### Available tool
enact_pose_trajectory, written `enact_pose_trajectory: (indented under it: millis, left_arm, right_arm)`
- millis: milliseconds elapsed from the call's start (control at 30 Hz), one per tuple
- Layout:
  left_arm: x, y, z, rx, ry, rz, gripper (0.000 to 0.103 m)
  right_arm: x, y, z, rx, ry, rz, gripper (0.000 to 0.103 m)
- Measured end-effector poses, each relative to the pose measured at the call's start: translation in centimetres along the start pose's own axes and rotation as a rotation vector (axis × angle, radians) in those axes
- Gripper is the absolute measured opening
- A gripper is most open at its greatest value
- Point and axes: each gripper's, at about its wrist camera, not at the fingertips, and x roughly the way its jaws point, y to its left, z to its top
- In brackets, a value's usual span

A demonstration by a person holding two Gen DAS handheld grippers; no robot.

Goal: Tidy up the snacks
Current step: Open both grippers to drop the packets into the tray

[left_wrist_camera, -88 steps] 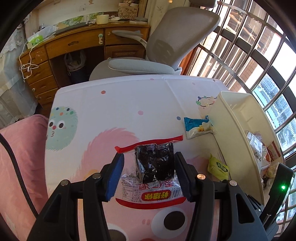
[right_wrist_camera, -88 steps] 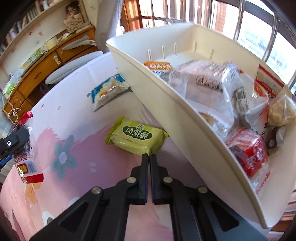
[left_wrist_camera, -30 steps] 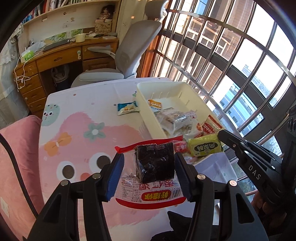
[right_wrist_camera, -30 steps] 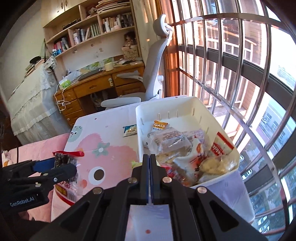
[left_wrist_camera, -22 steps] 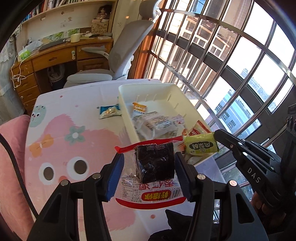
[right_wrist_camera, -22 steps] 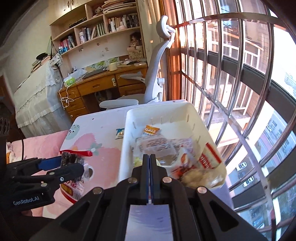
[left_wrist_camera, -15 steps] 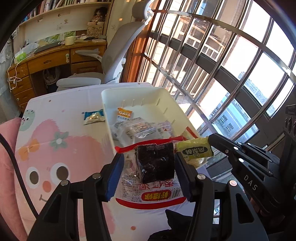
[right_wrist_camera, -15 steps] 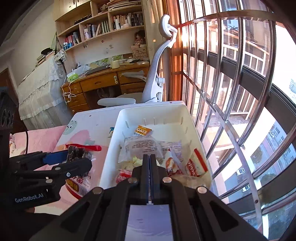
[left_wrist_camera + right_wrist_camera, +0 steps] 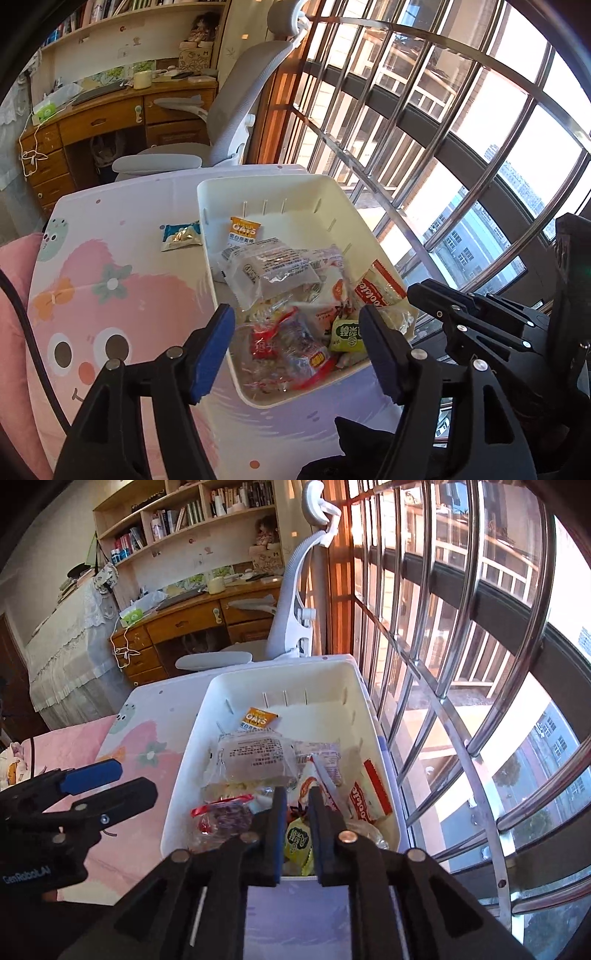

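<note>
Snacks (image 9: pixel 295 295) overlap in the bin (image 9: pixel 258 184), labels partly hidden; both tongs (image 9: pixel 295 332) (image 9: pixel 297 832) just parted, empty

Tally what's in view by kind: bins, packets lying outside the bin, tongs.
White bin: 1
Blue packet on the table, outside the bin: 1
Tongs: 2, left tongs and right tongs; both have just been opening, neither grips anything
Total: 4
</note>
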Motion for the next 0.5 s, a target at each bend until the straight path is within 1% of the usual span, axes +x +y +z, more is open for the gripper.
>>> enact_pose_trajectory:
  millis: [67, 100, 167, 267, 500]
  left_arm:
    - [-0.2, 0.8, -0.1, -0.006, 0.008, 0.006, 0.071]
    - [-0.3, 1.1, -0.1, -0.009, 0.014, 0.005, 0.071]
    - [-0.5, 1.9, -0.2, -0.012, 0.024, 0.004, 0.073]
    - [-0.9, 3.4, -0.4, -0.013, 0.041, 0.008, 0.074]
    - [-2.3, 7.4, -0.9, 0.011, 0.089, 0.016, 0.075]
  right_arm:
    - [0.2, 0.3, -0.2, 0.010, 0.015, -0.006, 0.026]
    - [0.4, 0.5, -0.2, 0.016, 0.022, -0.010, 0.028]
    - [0.7, 0.8, -0.4, 0.032, 0.038, -0.024, 0.036]
    - [1.0, 1.5, -0.7, 0.057, 0.065, -0.034, 0.039]
    - [1.6, 4.2, -1.7, 0.137, 0.135, -0.045, 0.040]
